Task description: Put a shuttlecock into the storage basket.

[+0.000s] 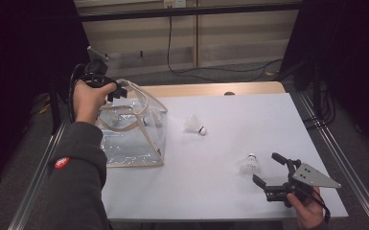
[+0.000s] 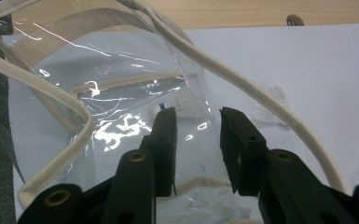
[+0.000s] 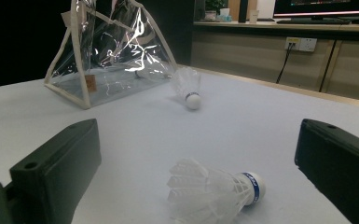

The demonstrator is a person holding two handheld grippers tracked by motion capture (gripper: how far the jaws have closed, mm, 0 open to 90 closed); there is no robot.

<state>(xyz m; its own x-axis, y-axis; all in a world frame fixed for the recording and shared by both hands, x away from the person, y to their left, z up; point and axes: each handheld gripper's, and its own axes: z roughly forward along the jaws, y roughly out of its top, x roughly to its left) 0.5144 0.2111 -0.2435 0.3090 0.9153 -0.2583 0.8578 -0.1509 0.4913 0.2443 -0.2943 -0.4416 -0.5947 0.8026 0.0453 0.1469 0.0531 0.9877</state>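
A clear plastic bag (image 1: 133,136) with cream trim and handles stands at the table's left. My left gripper (image 1: 119,91) hovers over its top opening, and the left gripper view looks down into the bag (image 2: 88,60). Its jaws (image 2: 198,128) stand apart with nothing between them. A shuttlecock (image 2: 162,108) lies inside the bag. A second shuttlecock (image 1: 194,125) lies on the table just right of the bag. A third shuttlecock (image 1: 250,164) lies near the front right, between the wide-open jaws of my right gripper (image 1: 266,168), untouched (image 3: 212,191).
The white table top (image 1: 230,110) has a wooden strip along its far edge. A metal frame rail runs down each side of the table. Cables lie on the floor behind. The bag (image 3: 107,56) and the middle shuttlecock (image 3: 189,86) lie ahead of the right gripper (image 3: 198,140).
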